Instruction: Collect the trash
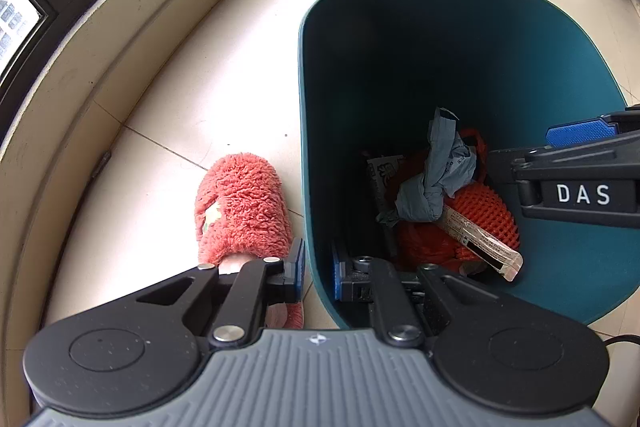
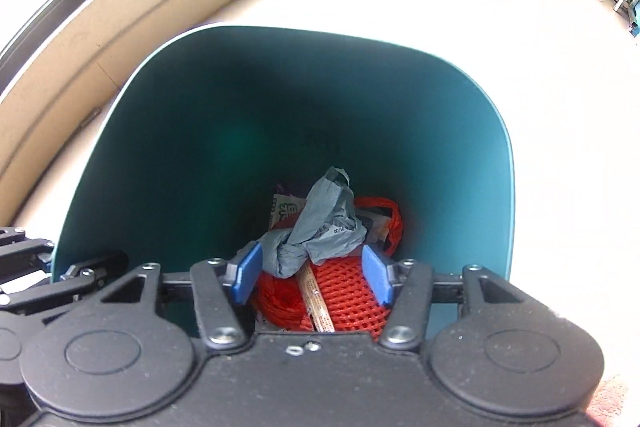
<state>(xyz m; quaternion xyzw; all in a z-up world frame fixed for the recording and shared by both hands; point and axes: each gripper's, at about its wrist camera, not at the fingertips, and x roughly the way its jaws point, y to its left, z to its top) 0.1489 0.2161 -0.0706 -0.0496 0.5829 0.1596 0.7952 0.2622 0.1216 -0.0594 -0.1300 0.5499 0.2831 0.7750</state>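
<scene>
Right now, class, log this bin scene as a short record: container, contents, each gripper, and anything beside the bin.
container: teal bin, upright on tiled floor
contents: grey crumpled bag on top of orange mesh net, a long wrapper, printed packaging
left gripper: clamped on the bin wall
right gripper: open above the trash, holding nothing
beside bin: pink fuzzy slipper

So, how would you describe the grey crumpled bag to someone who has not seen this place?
Look into the teal bin standing on the tiled floor. On top of the orange net lies the grey bag, twisted and knotted; it is the only grey piece there.
</scene>
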